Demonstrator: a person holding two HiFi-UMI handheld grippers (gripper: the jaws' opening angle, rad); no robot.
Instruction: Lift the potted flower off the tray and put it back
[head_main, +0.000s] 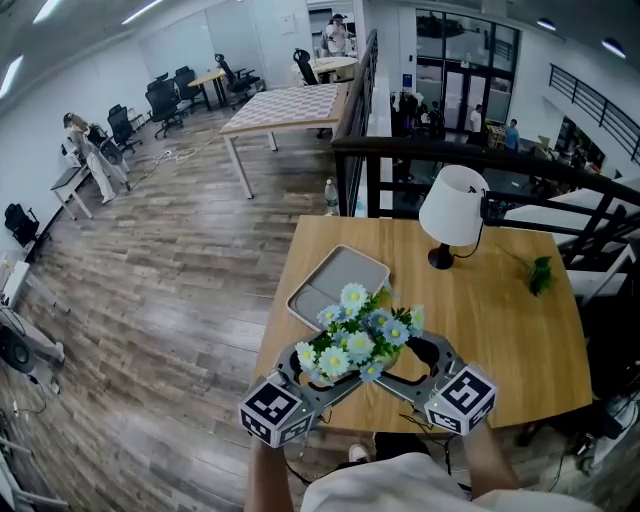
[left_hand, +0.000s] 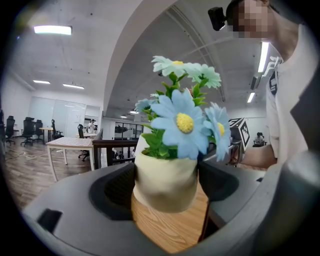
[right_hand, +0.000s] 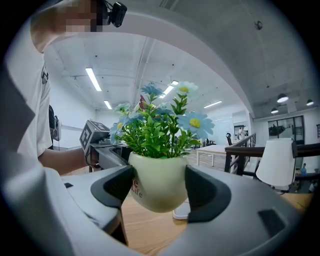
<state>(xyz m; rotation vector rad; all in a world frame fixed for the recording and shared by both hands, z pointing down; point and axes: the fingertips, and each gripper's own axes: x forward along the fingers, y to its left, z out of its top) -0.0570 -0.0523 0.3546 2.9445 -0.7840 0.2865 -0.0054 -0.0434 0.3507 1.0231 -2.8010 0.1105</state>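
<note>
The biggest thing was the wooden tabletop (head_main: 500, 330), which had a black railing (head_main: 420, 150) along its far edge. A table lamp (head_main: 452, 205) with a white shade and a black foot stood near the back of the tabletop. A flat grey tray (head_main: 345, 270) with a raised rim lay left of the lamp and closer to the person, and nothing was on it. The potted flower (head_main: 360, 335) was off the tray, just in front of the tray's near corner and close to the front edge of the tabletop. It had blue and white daisies with yellow middles, lots of green leaves, and a round cream pot with some red letters on its side. The pot looked lifted a little way up from the wood, because bare tabletop showed under its round bottom in both gripper views. The left gripper (left_hand: 165, 185) had its jaws squeezed onto the two sides of the pot. The right gripper (right_hand: 159, 185) came from the other side, and its jaws gripped the same pot too. So the two grippers faced each other with the pot in the middle, and each one's marker cube sat near the person's hands. A small green leafy sprig (head_main: 540, 275) lay by itself on the right side of the tabletop, well apart from the flower.
</note>
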